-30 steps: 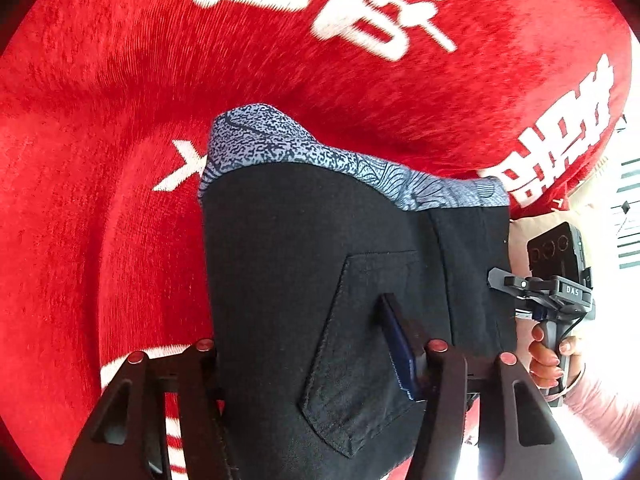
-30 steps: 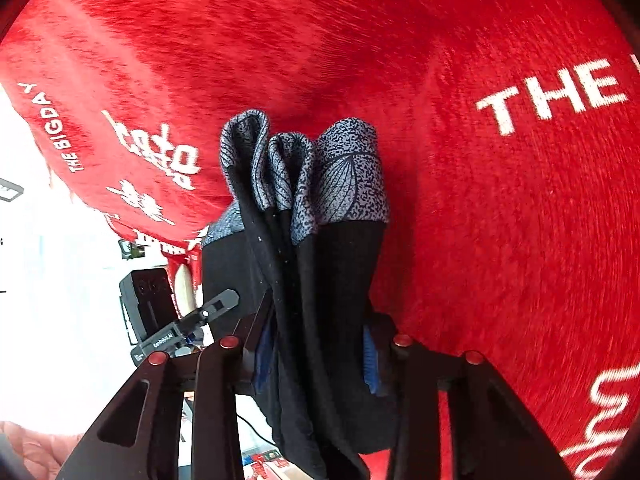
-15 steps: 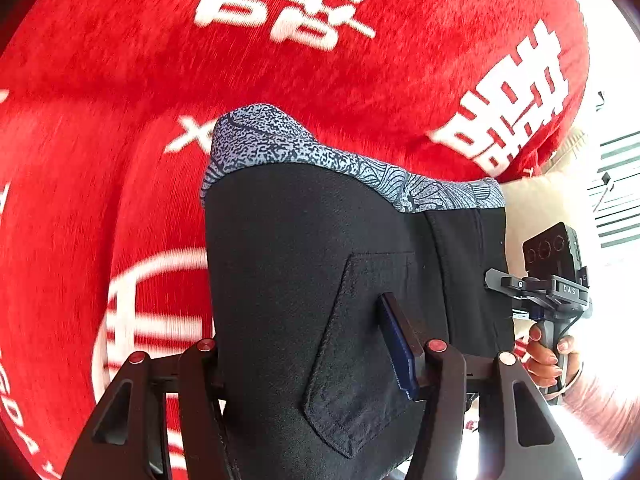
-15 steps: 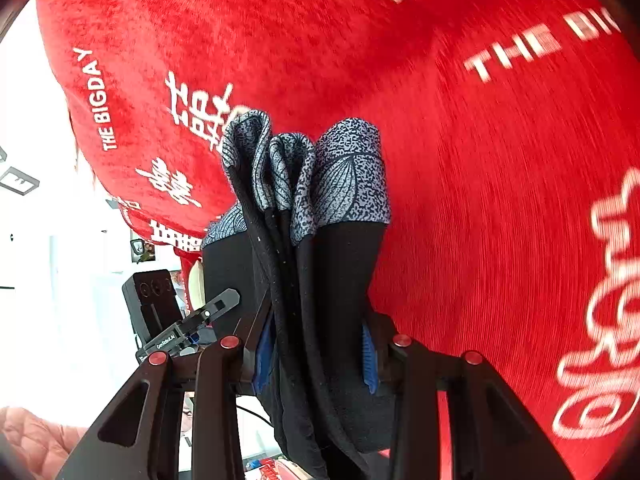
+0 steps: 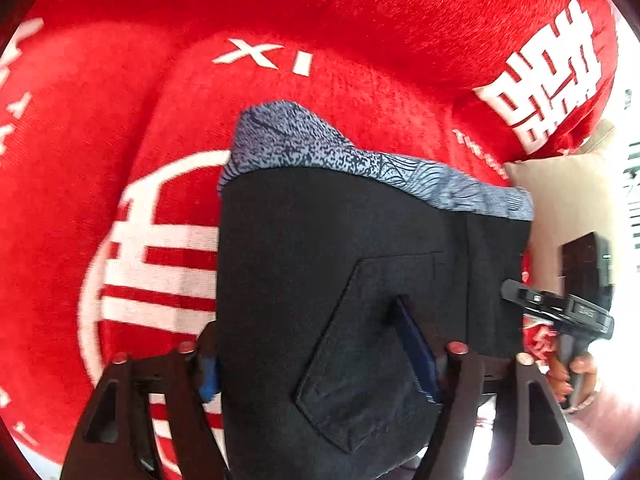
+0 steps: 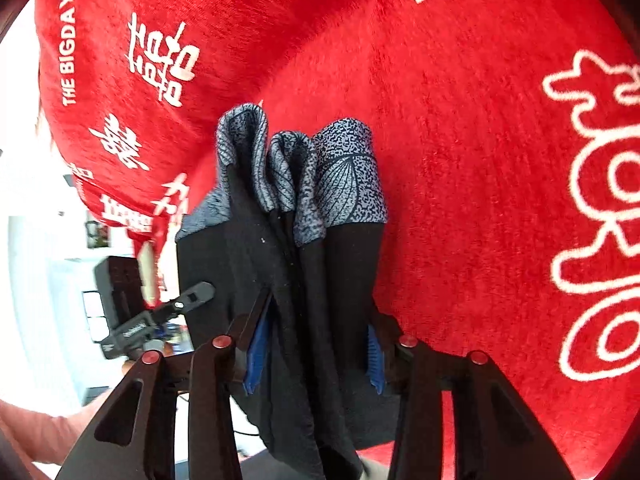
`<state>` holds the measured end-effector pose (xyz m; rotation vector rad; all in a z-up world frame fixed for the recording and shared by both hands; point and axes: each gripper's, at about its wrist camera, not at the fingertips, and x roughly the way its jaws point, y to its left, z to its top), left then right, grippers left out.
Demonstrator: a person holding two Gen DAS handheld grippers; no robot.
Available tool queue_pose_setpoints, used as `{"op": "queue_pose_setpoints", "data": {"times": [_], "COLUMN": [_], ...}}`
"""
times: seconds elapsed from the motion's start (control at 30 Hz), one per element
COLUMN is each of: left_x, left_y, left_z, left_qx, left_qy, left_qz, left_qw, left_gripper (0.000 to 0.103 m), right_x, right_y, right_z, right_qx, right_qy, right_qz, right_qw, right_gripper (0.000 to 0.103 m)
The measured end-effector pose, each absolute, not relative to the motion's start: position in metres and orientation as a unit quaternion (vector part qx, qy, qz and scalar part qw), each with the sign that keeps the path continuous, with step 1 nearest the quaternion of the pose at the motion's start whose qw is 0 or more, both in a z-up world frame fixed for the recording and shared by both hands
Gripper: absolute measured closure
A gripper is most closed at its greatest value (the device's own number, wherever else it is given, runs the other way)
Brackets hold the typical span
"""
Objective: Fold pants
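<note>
The black pants (image 5: 360, 280) hang between both grippers above the red plush blanket (image 5: 360, 40), already folded into a compact stack of layers, so the folding itself looks largely done; what seems left is laying the bundle down and smoothing it. The left gripper (image 5: 320, 364) has the fabric between its blue pads, and its jaws are opening right now: the left-side pad looks to sit just off the cloth edge, while the right-side one lies against the patch pocket (image 5: 372, 352), so the hold appears to be letting go. The right gripper (image 6: 316, 348) straddles the stacked edges, its jaws opening too, with a gap showing beside at least one pad. The pants are matte, dense black cloth with visible stitching round the angular pocket. The waistband (image 6: 344, 176) is a grey-blue speckled knit with a leaf-vein print, bunched into three soft loops in the right wrist view. The blanket is fuzzy, deep red, printed with white lettering and characters. A beige cushion (image 5: 568, 200) sits at the blanket's edge.
</note>
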<state>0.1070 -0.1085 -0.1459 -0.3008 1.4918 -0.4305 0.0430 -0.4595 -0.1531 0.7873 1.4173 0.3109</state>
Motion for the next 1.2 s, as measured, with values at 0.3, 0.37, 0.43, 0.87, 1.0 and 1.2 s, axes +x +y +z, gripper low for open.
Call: {"op": "queue_pose_setpoints", "data": {"times": [0.3,0.37,0.43,0.87,1.0,1.2], "left_x": [0.093,0.088,0.084,0.069,0.056,0.037], "left_y": [-0.121,-0.127,-0.131,-0.101,-0.097,-0.103], "left_z": [-0.120,-0.116,-0.115,-0.069,-0.037,-0.008], "left_qx": [-0.008,0.030,0.071,0.064,0.060,0.048], "left_qy": [0.660,0.656,0.654,0.659,0.658,0.663], "left_qz": [-0.139,-0.116,-0.080,-0.084,-0.104,-0.115], "left_qw": [0.738,0.745,0.749,0.745,0.744,0.738], "left_gripper": [0.024,0.018,0.011,0.007,0.007,0.007], "right_x": [0.034,0.035,0.038,0.009,-0.008,-0.014], "right_y": [-0.448,-0.443,-0.437,-0.400,-0.385,-0.366], "right_z": [-0.129,-0.123,-0.114,-0.045,-0.019,0.006], "right_qx": [0.257,0.234,0.188,0.131,0.136,0.122], "right_qy": [0.666,0.674,0.686,0.689,0.681,0.680], "right_qz": [0.052,0.023,-0.016,-0.099,-0.106,-0.096], "right_qw": [0.698,0.700,0.703,0.706,0.712,0.717], "right_gripper": [0.043,0.039,0.031,0.019,0.016,0.014]}}
